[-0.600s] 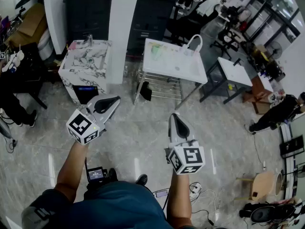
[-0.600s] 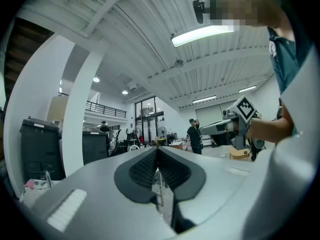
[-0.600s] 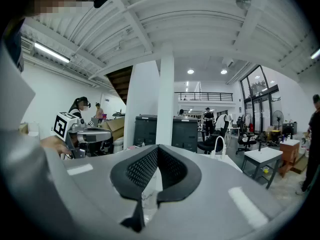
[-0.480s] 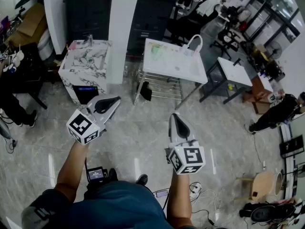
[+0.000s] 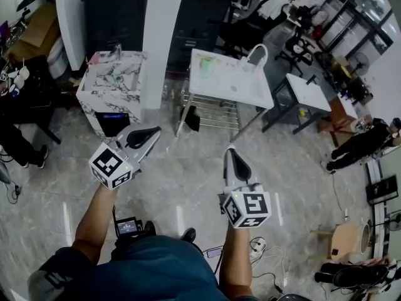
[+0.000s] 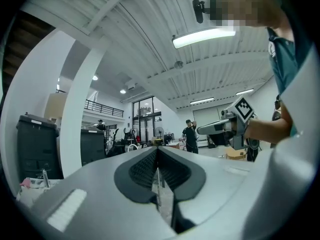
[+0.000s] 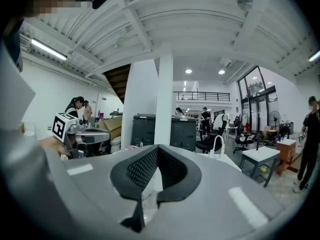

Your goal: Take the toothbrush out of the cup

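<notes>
I stand on a tiled floor and hold both grippers out at waist height. My left gripper points up and to the right, its jaws shut with nothing between them; in its own view the pads meet. My right gripper points straight ahead, also shut and empty, and its pads are together in its own view. Each gripper shows in the other's view, the right gripper and the left gripper. I can make out no toothbrush and no cup in any view.
Ahead stands a white table with a curved white faucet. A marble-patterned cabinet is to its left, beside a white pillar and black cabinets. A small white table and a person are at the right.
Both grippers hold nearly the same place and stay shut. The head view has shifted a little.
</notes>
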Tool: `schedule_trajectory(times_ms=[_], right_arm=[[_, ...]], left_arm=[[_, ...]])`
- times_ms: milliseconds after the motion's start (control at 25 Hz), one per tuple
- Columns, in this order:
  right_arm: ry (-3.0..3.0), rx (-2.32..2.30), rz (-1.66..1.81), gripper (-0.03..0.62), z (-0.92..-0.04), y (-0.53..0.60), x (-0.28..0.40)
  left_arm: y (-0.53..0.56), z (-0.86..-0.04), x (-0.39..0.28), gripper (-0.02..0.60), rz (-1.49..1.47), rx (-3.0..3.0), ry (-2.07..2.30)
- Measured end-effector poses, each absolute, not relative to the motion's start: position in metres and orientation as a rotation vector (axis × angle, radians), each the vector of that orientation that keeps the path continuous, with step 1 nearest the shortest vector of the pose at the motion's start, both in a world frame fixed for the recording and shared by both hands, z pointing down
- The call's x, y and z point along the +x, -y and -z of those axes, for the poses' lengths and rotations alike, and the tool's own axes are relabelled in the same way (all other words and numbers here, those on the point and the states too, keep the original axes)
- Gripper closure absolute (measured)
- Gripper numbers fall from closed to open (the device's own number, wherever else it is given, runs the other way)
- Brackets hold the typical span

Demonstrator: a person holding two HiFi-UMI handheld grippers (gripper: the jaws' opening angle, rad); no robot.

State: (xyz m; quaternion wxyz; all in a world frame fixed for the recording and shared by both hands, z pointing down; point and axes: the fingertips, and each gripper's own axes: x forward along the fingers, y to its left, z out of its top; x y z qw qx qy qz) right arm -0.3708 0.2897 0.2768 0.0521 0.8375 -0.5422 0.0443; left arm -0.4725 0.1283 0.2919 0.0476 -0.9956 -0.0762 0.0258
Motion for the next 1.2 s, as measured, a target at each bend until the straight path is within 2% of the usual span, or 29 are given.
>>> schedule_trajectory(times_ms=[320,600,1200], right_arm=[[1.683,2.612,-0.143,0.589,-0.271,-0.275,-0.372],[1.714,2.628,-0.146,0.589,-0.276,-0.27,-0.344],[1.912,2.535,-0.168,0.589,-0.279,-0.262,-0.209]], left_arm=[[-0.114,-0.29,-0.476,0.583,-0.095,-3.04,0.246],[-0.11,-0.299,-0.465,0.583,-0.051,-3.042,0.204],[-0.122,-0.297,-0.37,0.583,0.026,-3.046,-0.033]])
